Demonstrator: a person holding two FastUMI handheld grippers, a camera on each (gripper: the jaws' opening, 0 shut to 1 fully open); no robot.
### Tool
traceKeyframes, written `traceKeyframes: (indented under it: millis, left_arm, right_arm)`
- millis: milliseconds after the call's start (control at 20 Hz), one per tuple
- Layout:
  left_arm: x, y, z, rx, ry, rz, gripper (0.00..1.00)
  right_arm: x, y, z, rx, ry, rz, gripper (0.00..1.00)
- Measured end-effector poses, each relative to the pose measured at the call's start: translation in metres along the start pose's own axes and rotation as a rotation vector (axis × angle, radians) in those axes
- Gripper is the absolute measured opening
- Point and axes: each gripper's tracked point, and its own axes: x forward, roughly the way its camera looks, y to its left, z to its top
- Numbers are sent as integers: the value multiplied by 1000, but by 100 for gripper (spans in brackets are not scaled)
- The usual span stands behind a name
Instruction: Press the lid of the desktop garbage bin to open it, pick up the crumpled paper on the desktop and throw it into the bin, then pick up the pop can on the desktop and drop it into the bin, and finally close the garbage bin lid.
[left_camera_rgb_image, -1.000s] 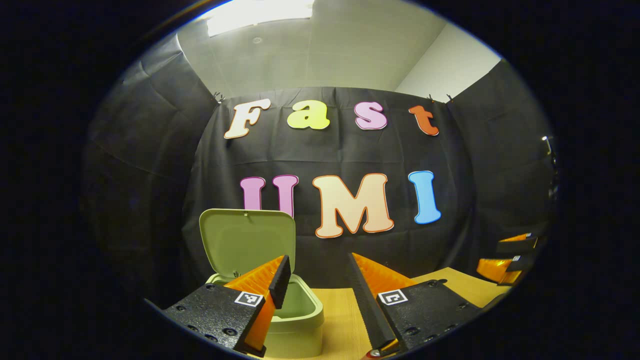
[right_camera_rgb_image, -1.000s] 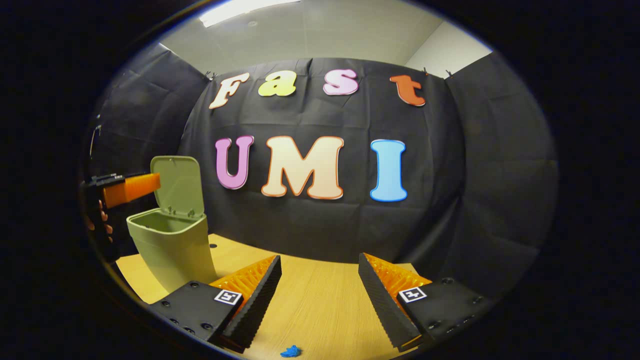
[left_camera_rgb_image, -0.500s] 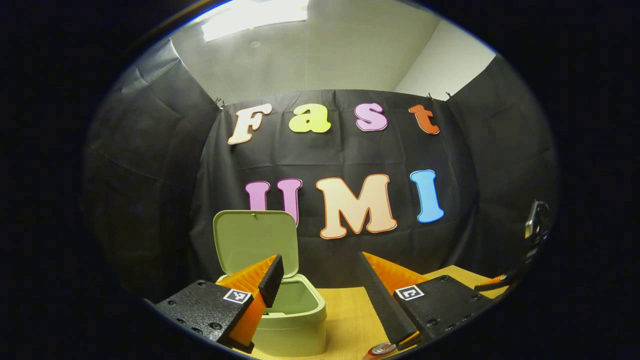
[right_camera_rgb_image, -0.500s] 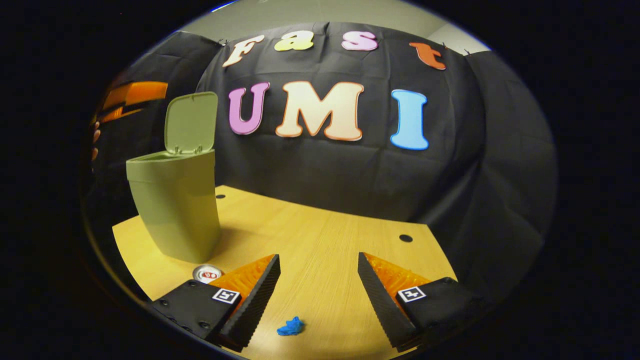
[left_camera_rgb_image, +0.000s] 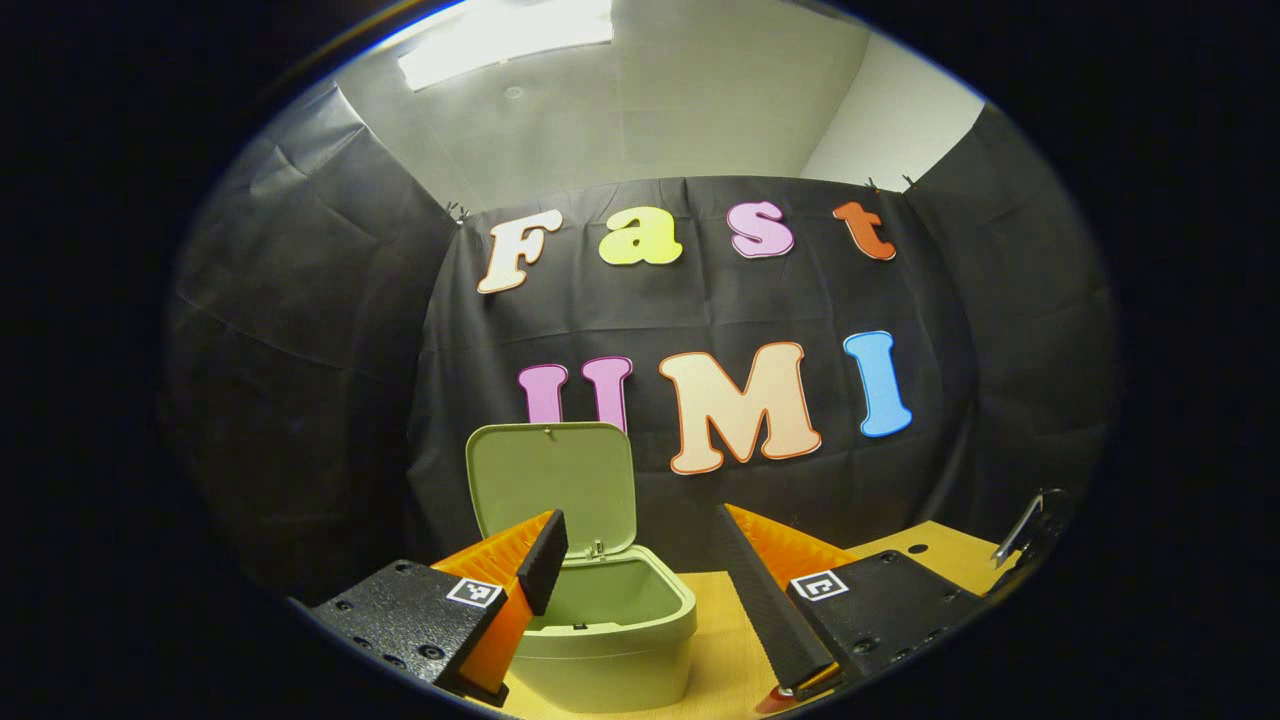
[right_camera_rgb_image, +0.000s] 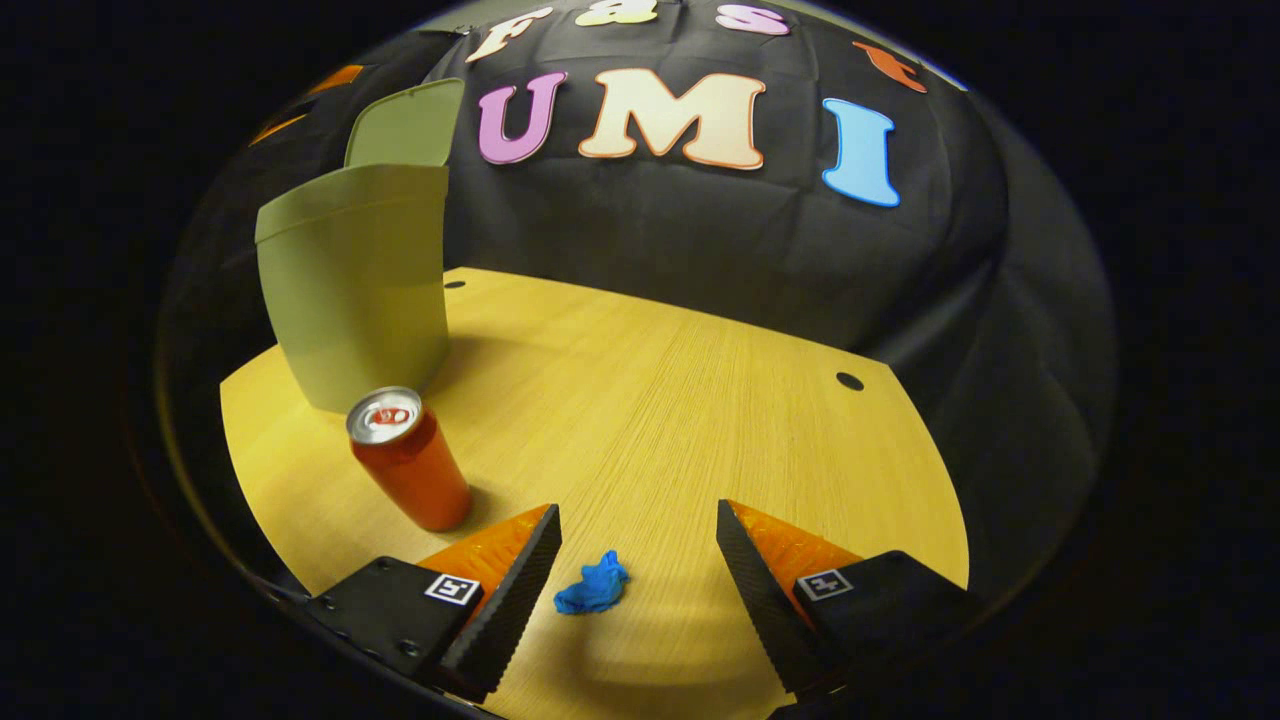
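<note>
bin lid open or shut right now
Open: the lid stands upright behind the bin, whose hollow inside shows in the left gripper view.

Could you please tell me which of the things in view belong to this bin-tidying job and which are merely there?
Part of the job:
- garbage bin, its lid already open
- crumpled paper, blue, between the open fingers of the right hand-held gripper
- pop can, upright beside the bin
- left hand-held gripper, open, near the bin

Merely there:
- wooden desktop
- ceiling light
</note>
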Motion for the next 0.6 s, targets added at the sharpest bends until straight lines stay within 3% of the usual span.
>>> traceKeyframes:
  millis: [150, 200, 400, 500, 600]
  left_arm:
    - [0, 8, -5, 7, 12, 13, 89]
    - [-1, 11, -7, 7, 16, 16, 89]
    - [-1, 20, -13, 7, 29, 28, 89]
    - [0, 23, -16, 7, 36, 31, 89]
    - [0, 26, -18, 5, 40, 33, 89]
  right_arm:
    - [6, 6, -25, 13, 63, 22, 96]
    - [8, 8, -35, 16, 83, 19, 100]
    - [8, 13, -59, 30, 157, 33, 82]
    - [8, 13, -63, 35, 171, 34, 61]
    - [8, 15, -60, 53, 159, 43, 26]
